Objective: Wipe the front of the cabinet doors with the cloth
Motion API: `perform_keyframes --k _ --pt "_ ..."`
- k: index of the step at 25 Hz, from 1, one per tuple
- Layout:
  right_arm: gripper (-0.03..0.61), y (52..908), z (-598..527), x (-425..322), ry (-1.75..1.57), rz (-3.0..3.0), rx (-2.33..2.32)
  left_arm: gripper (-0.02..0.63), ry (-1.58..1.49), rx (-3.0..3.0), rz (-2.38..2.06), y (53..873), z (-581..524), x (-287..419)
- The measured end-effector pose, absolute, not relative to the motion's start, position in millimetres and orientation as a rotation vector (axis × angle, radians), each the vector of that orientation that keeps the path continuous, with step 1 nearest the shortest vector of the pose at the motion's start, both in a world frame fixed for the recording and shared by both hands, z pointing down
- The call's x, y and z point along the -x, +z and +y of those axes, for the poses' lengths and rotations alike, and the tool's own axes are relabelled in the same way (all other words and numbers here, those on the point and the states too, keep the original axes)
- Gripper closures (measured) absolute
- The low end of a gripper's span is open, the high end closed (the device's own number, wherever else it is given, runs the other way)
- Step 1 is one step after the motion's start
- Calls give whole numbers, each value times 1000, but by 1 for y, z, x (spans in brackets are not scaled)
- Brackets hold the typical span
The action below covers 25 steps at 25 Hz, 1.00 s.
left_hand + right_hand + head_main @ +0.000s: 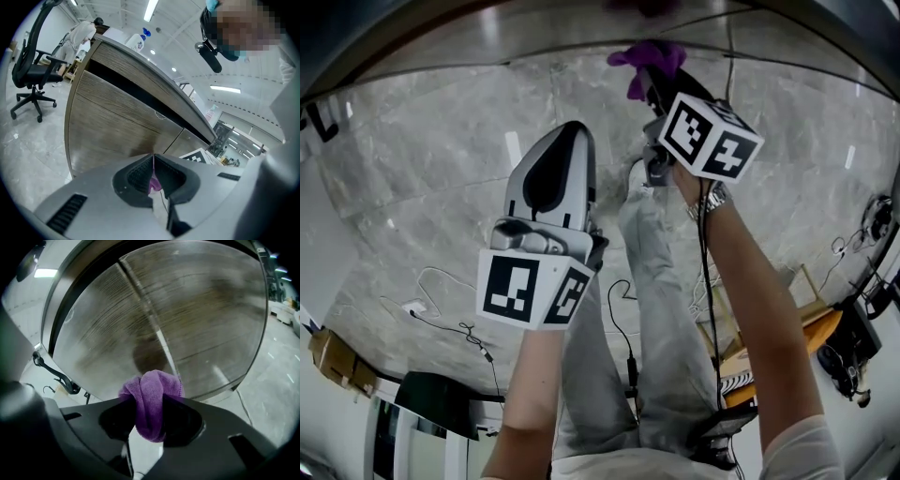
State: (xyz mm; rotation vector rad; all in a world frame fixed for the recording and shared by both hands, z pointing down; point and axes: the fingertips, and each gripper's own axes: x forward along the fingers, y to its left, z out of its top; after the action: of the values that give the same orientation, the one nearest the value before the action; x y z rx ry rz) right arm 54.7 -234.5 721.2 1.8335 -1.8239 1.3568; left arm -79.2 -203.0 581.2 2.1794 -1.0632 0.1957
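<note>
- Two tools are seen. The right tool (149,414) is clenched on the purple cloth (151,387), which is bunched between its jaws and bulges past the tips.
- The cabinet doors (164,324) are seen straight ahead of that tool and near the cloth. Contact cannot be confirmed.
- The left tool (153,161) is closed tip to tip, with nothing plainly gripped.
- The cloth is judged soft, light and limp. A hold on a thick middle fold is advised, so that a padded face is left forward of the jaws.
</note>
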Motion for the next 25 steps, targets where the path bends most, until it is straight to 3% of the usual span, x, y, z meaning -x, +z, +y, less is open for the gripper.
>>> perform_keyframes --k 7,15,25 --pt "442 747 -230 70 1401 -1901 -1555 597 226 -2202 -983 582 -199 122" --pt "442 762 -278 197 1353 -1996 -1395 597 225 -2140 -1099 600 -218 240" --pt "442 785 -334 229 1400 -1977 -1438 597 137 -2010 -1306 614 -230 317"
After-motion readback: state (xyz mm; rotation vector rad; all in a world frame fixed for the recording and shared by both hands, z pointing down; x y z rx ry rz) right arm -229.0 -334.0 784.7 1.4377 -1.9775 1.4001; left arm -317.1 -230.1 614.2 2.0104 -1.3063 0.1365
